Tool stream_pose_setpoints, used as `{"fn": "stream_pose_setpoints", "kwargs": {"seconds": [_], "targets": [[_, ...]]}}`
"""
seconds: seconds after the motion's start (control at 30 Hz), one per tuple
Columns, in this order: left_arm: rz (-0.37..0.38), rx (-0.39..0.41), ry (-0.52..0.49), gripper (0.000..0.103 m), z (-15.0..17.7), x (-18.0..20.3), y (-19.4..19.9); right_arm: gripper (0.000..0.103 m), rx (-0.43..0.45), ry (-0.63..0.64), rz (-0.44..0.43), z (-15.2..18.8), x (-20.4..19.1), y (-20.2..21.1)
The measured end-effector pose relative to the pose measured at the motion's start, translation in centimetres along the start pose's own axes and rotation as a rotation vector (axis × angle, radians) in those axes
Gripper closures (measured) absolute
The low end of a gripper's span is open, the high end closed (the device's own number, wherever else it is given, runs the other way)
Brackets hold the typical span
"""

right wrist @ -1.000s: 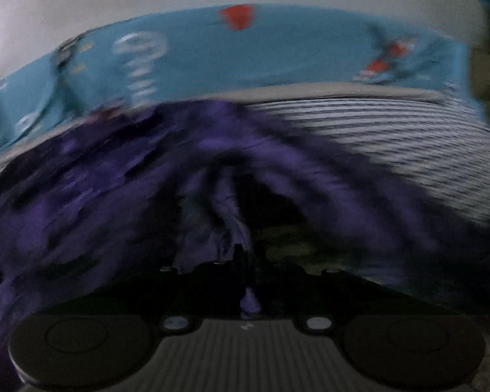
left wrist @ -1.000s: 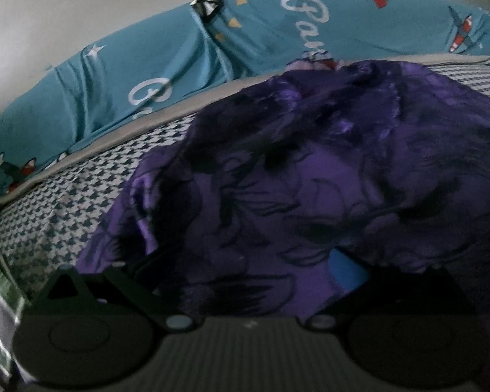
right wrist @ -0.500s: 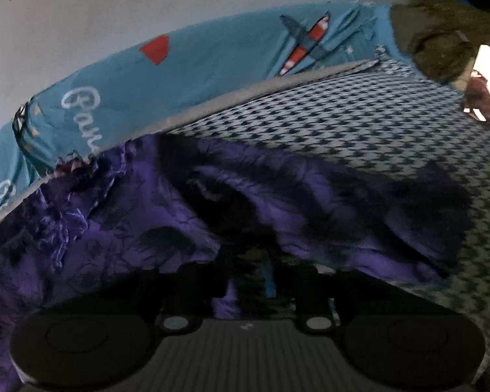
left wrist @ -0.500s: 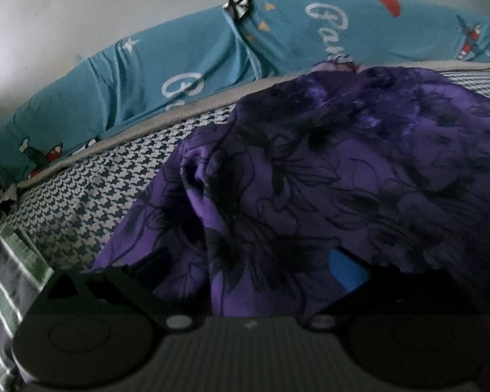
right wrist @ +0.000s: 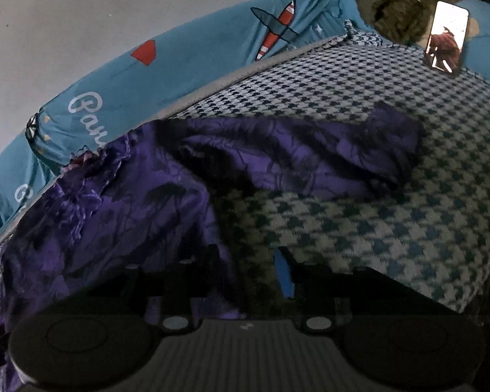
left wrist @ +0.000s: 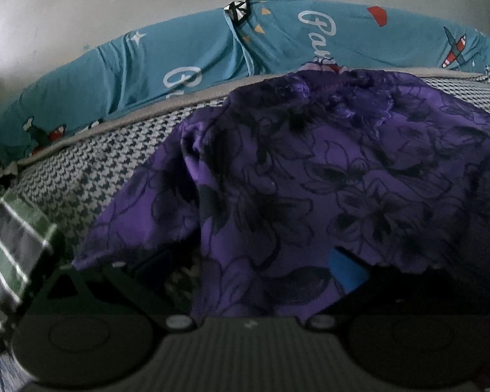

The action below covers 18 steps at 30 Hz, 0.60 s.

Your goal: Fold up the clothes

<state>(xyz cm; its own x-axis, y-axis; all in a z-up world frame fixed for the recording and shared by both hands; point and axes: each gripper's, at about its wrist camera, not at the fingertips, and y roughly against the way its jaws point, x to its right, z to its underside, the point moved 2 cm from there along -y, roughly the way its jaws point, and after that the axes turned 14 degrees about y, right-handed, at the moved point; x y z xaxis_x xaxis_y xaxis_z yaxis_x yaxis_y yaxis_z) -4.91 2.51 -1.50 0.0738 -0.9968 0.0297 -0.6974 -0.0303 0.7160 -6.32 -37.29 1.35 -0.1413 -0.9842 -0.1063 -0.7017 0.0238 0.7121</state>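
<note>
While the purple floral garment (left wrist: 310, 179) is lying across the houndstooth bedcover (left wrist: 91, 176), my left gripper (left wrist: 254, 281) is carrying a fold of it; cloth is draping between its fingers, though I cannot tell whether they are clamping it. A striped garment (left wrist: 6, 254) is lying left of the purple one.

In the right view, my right gripper (right wrist: 245, 268) is opening, nothing between its fingers, the garment's edge (right wrist: 130, 228) just left of it. Judged step: releasing a fold. Next: regrasping a free edge, probably the sleeve (right wrist: 359, 150) lying beyond.
</note>
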Motion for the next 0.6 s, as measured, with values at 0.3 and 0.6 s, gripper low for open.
{"fn": "stream_pose_setpoints", "kwargs": {"seconds": [0.3,0.6], "targets": [[0.004,-0.009,0.052,0.0,1.1,-0.9,1.2,0.052,-0.046,0.02,0.011,3.0,-1.3,0.8],[-0.012,-0.018,0.088,0.0,2.1,-1.9,2.3,0.094,-0.011,0.105,0.131,5.1,-3.1,2.2]]}}
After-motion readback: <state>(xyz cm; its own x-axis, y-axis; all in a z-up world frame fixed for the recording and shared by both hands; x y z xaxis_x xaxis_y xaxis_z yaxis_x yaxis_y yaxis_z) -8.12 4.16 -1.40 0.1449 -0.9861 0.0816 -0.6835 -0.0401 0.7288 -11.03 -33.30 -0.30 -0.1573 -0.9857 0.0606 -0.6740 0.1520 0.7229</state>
